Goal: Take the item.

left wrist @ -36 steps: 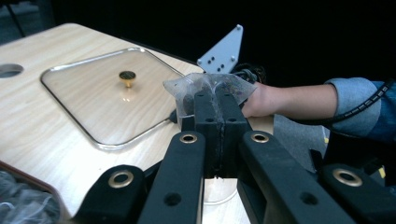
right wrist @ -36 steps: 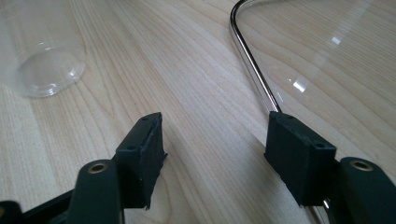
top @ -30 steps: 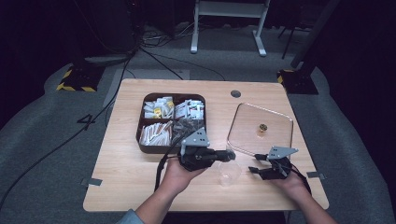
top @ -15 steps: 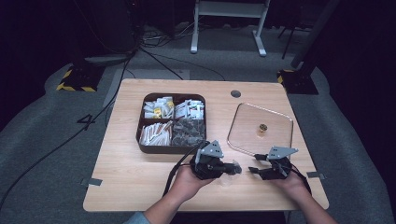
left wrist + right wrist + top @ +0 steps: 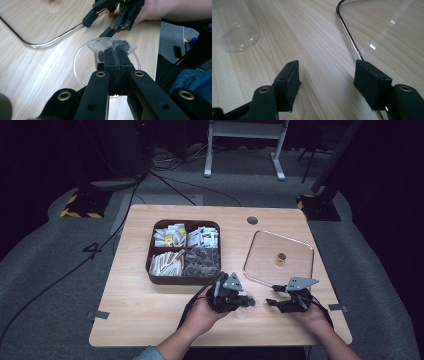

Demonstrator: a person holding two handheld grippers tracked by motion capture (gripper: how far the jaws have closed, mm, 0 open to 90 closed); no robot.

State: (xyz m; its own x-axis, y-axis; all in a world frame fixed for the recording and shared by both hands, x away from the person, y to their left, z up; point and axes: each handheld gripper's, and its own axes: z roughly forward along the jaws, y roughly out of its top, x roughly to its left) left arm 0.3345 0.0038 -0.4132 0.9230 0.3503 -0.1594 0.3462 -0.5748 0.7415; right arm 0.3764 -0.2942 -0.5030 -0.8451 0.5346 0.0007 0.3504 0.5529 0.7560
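Left hand-held gripper (image 5: pixel 115 53) above cup (image 5: pixel 82 65)

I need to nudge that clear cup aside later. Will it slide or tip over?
It probably tips easily: the clear cup looks thin-walled, empty and taller than wide. It likely weighs very little, so a low push near its base should slide it on the smooth table. The left hand-held gripper holds a tea bag over its mouth, so a bump there could upset it.

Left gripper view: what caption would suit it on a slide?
Left gripper shut on a clear tea bag above a clear cup, right gripper beyond.
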